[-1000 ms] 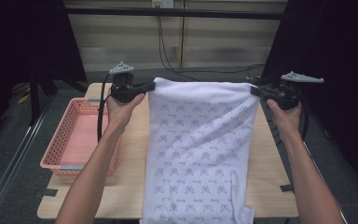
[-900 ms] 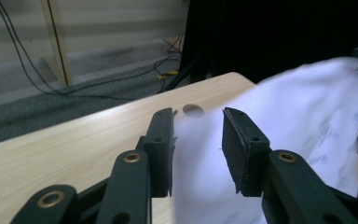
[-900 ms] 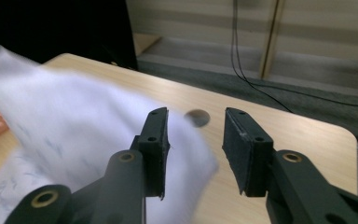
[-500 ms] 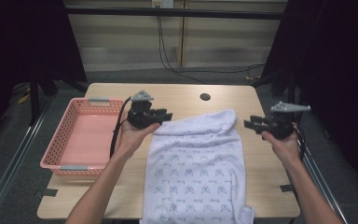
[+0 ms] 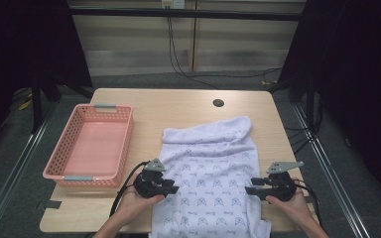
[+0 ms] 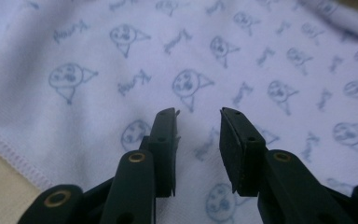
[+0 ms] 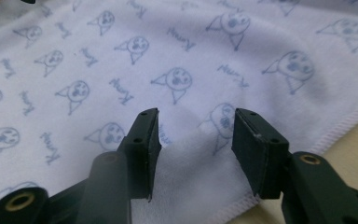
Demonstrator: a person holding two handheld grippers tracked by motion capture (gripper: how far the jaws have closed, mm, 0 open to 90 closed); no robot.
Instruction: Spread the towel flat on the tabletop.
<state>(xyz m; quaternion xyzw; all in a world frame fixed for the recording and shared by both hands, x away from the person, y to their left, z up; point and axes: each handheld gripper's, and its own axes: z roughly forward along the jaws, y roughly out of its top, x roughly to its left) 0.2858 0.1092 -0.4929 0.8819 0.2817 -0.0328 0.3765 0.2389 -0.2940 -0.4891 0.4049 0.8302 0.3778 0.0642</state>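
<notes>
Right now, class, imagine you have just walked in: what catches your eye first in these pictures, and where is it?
First, the white printed towel, spread over the table's middle and right, its far end bunched and its near end hanging over the edge. Next, the left gripper and right gripper at its two side edges, jaws open. Then the pink basket at the left.

White towel (image 5: 213, 168) with bluish, seemingly cartoon-face print; pink basket (image 5: 74, 174).

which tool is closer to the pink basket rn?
Left. The left tool sits at the towel's left edge, just off the pink basket's near right corner. The right tool is at the towel's right edge, with the whole towel width between it and the basket.
</notes>
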